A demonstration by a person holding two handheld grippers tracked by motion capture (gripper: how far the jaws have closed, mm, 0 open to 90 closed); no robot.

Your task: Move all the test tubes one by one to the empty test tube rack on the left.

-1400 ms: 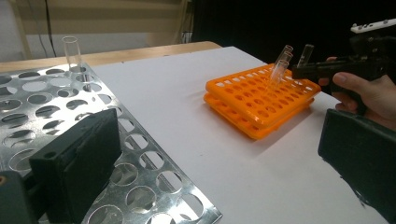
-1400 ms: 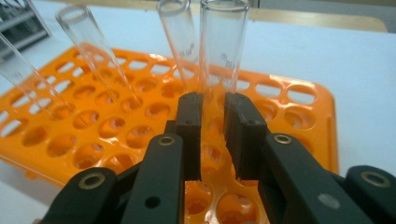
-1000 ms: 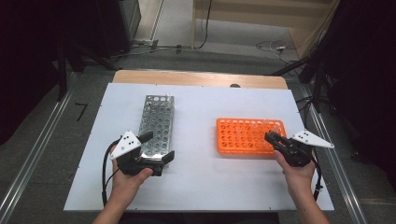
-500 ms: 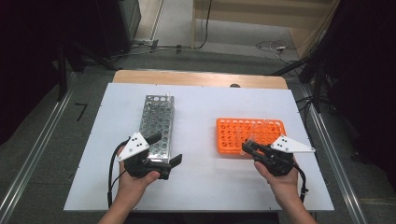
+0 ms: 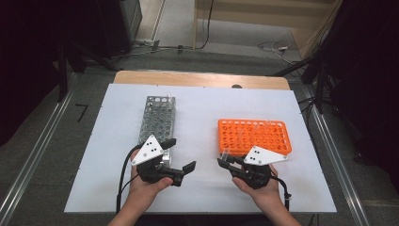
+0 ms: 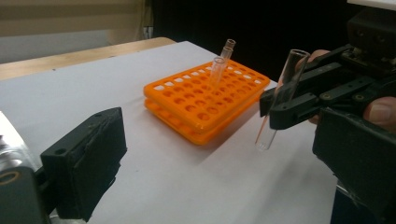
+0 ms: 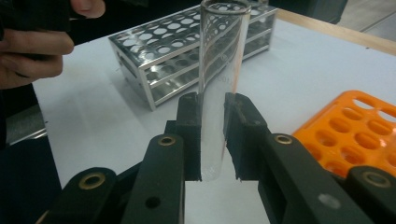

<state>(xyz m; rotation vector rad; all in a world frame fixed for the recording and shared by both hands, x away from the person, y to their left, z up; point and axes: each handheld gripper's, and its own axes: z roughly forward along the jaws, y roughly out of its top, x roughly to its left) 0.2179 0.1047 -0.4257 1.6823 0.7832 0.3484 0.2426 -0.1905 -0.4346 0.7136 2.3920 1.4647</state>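
**Now carrying one clear tube between the racks**

Currently the right gripper point(image 5: 226, 162) is clamping a clear glass test tube point(image 7: 219, 88) between its black pads, and is holding it upright above the white table top point(image 5: 202, 117), just off the near left corner of the orange plastic tube rack point(image 5: 254, 136). From the left gripper view the tube point(image 6: 280, 100) is hanging clear of the table, its rounded bottom touching nothing. The left gripper point(image 5: 181, 155) is hovering with its jaws spread wide and nothing between them, at the near end of the silver perforated metal rack point(image 5: 157, 117).

Judging by this, the transfer is sitting at its middle: one tube is lifted out and is heading for either a handover or a hole in the metal rack. About three more clear tubes point(image 6: 223, 60) are standing in the orange rack's far part, so most of the work seems to be remaining.
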